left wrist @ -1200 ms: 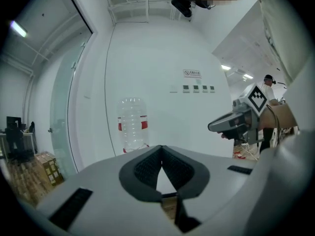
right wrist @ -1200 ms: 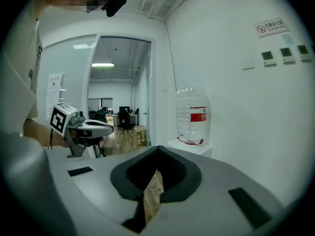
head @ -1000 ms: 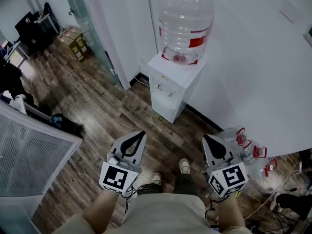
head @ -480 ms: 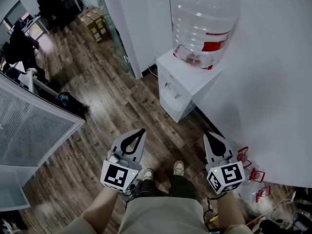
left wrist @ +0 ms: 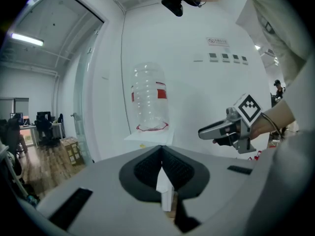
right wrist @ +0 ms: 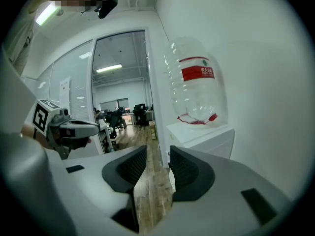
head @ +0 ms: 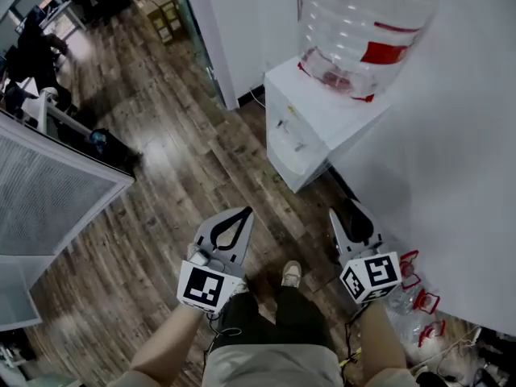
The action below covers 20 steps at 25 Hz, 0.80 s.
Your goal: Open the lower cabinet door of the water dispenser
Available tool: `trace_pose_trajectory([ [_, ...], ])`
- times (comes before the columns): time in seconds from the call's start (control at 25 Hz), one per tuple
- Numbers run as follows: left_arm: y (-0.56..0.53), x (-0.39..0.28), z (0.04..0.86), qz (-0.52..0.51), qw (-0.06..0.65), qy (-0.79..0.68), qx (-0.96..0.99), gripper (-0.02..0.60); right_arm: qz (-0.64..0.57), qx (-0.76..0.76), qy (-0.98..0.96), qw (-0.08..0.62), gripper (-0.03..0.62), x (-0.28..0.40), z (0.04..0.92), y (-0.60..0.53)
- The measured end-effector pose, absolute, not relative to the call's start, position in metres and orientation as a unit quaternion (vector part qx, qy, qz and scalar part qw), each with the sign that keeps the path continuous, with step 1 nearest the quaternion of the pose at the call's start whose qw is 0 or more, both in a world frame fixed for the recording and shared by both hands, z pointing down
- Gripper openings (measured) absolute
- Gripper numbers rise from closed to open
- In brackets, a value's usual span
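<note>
The white water dispenser (head: 302, 131) stands against the wall with a large clear bottle (head: 363, 31) on top. Its front face with the lower cabinet door (head: 284, 161) is turned toward the wooden floor. Both grippers hang over the floor, short of the dispenser and apart from it. My left gripper (head: 244, 213) is shut and empty; its jaws meet in the left gripper view (left wrist: 161, 154). My right gripper (head: 344, 213) is opening, and only floor shows through the gap between its jaws (right wrist: 158, 154). The right gripper view has the dispenser (right wrist: 206, 136) ahead on the right.
Empty bottles with red handles (head: 415, 297) lie by the wall at the lower right. A grey mesh partition (head: 48, 208) stands on the left, cardboard boxes (head: 157, 6) lie beyond a glass wall, and the person's feet (head: 290, 274) are between the grippers.
Both grippers have sunk and come closer to the dispenser, which now fills more of the head view. The right gripper's jaws have parted; the left stays shut.
</note>
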<state>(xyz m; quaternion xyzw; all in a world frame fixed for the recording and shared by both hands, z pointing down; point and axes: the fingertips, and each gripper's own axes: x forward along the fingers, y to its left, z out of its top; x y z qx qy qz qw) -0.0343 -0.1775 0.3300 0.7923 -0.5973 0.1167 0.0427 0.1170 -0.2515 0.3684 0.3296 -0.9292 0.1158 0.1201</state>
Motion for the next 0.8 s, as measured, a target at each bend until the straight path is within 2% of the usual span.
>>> trace_pose_trajectory([
  [0.68, -0.238, -0.076, 0.538, 0.085, 0.106, -0.626, 0.768, 0.005, 0.130, 0.377, -0.908, 0.127, 0.181, 0.098, 0.605, -0.320],
  [0.8, -0.245, -0.088, 0.572, 0.091, 0.093, -0.639, 0.758, 0.005, 0.128, 0.373, -0.908, 0.139, 0.181, 0.094, 0.646, -0.331],
])
